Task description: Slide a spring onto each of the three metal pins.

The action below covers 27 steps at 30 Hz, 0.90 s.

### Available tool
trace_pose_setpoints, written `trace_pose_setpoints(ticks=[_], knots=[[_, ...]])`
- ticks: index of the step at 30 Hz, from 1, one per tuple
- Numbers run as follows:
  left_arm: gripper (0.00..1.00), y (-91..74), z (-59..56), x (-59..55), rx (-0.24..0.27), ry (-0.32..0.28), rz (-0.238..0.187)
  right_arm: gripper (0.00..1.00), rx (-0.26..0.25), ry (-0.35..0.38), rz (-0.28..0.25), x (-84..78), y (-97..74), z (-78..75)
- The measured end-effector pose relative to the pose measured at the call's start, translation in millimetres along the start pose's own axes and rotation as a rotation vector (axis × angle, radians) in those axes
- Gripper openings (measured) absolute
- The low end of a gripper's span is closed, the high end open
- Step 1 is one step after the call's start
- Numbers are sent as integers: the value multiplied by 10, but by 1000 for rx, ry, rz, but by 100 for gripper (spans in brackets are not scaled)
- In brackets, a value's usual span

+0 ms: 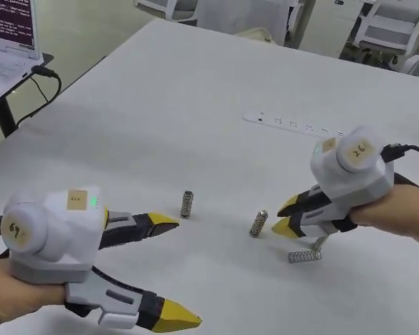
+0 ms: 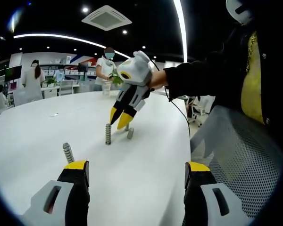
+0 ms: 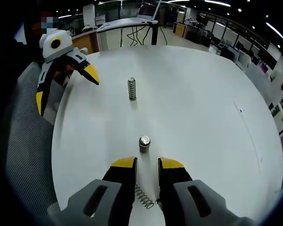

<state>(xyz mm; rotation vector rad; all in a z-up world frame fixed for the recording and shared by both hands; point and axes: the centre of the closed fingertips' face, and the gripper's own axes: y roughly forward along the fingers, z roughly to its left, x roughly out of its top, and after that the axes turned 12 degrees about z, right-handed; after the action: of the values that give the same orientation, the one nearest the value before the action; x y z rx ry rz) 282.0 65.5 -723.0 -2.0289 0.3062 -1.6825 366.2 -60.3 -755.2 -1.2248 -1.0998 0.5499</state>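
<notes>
Two metal pins stand on the white table [image 1: 160, 125], each with a spring on it: one pin [image 1: 187, 204] [image 2: 68, 152] [image 3: 131, 88] nearer my left gripper, the other pin [image 1: 258, 223] [image 2: 108, 133] [image 3: 144, 142] just ahead of my right gripper's tips. A loose spring [image 1: 304, 257] [image 3: 144, 195] lies flat under the right gripper, beside a short bare pin [image 1: 320, 242] [image 2: 130, 133]. My left gripper [image 1: 174, 272] [image 2: 137, 165] is wide open and holds nothing. The right gripper [image 1: 283, 218] [image 3: 147, 163] [image 2: 120, 117] is narrowly open and holds nothing.
A white power strip [image 1: 293, 124] lies further back on the table. A laptop [image 1: 10, 35] with a black cable [image 1: 45, 80] sits on a side desk at far left. Chairs [image 1: 391, 31] stand behind the table. A mesh chair seat [image 2: 236, 150] is close on the near side.
</notes>
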Motion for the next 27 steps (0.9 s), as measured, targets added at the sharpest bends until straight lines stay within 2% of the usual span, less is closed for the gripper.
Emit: trace_pose_setpoints(ticks=[14,27], knots=[[79,-5,-15,12,0,4,13,16,27,23,15,-234,18,132],[78,-14,-17,11,1,6,18,17,29,25,60,-442,96,188]])
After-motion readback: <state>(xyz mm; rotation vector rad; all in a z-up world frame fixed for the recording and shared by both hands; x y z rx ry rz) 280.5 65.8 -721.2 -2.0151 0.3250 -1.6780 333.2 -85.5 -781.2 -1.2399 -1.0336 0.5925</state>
